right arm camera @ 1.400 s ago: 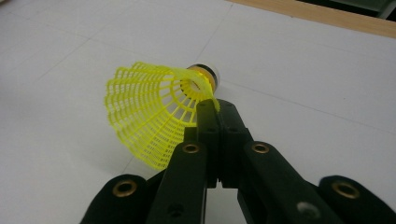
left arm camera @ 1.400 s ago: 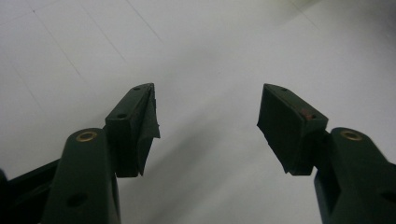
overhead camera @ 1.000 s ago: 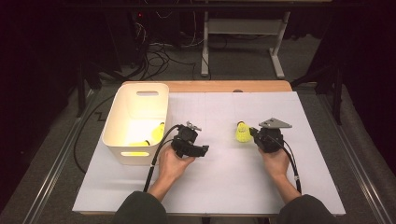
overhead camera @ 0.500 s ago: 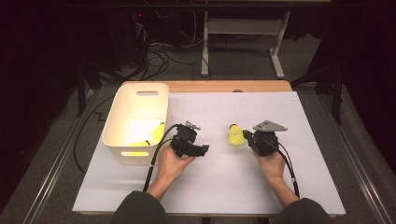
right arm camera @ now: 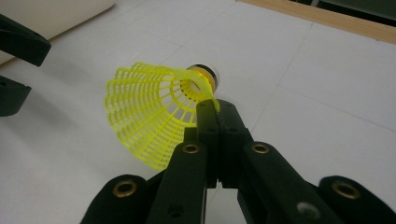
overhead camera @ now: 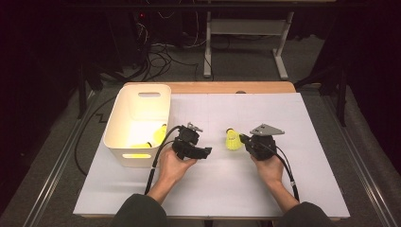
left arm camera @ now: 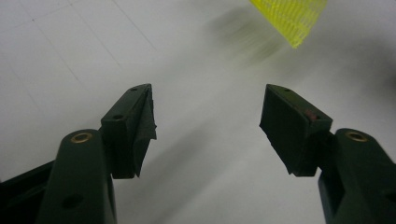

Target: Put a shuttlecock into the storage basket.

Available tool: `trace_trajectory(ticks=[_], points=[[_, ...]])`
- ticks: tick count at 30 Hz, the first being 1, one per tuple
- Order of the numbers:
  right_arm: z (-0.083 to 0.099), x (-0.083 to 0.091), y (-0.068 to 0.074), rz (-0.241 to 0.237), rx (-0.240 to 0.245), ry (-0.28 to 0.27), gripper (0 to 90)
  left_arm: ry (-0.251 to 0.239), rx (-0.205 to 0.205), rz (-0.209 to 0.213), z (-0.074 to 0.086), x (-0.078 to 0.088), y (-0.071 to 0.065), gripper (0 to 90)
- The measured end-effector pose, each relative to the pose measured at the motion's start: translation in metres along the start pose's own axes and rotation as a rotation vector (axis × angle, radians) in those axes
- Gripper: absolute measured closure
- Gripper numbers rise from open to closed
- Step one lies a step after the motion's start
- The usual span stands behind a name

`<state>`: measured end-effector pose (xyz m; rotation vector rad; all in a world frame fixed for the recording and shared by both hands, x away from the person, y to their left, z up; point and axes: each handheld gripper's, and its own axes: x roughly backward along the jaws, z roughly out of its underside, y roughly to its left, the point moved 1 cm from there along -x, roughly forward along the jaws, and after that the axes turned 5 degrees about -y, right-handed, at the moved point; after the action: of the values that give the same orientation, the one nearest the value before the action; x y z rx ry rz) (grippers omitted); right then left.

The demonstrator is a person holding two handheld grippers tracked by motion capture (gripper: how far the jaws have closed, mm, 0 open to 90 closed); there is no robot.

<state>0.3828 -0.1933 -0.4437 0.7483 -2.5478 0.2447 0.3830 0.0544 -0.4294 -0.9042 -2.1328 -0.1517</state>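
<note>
right gripper (right arm camera: pixel 208 109) pinches a yellow shuttlecock (right arm camera: pixel 149 116) by its skirt edge, likely carrying it toward the white bin (overhead camera: pixel 124 120) near the desk's left edge; left gripper (left arm camera: pixel 205 123) waits open, empty.

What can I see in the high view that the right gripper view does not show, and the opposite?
High view: the white bin as a whole with yellow shuttlecocks inside, and the person's hands. Right gripper view: the right gripper has its jaws shut on the skirt edge of the yellow shuttlecock, and the mesh and cork end are clear. Both: this shuttlecock, the white table and the open left gripper near the bin.
</note>
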Motion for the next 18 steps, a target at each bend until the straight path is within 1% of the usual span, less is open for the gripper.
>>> trace_trajectory(ticks=[3, 12, 18], points=[[0.000, -0.002, 0.004, -0.013, 0.011, 0.006, 90.0, 0.003, -0.012, 0.007, 0.000, 0.001, -0.003, 35.7], [0.000, -0.008, 0.019, -0.053, 0.032, 0.021, 90.0, -0.005, -0.017, 0.026, -0.001, 0.002, -0.007, 35.7], [-0.002, -0.014, 0.029, -0.078, 0.042, 0.025, 90.0, 0.008, -0.033, 0.028, -0.002, 0.000, -0.010, 36.0]])
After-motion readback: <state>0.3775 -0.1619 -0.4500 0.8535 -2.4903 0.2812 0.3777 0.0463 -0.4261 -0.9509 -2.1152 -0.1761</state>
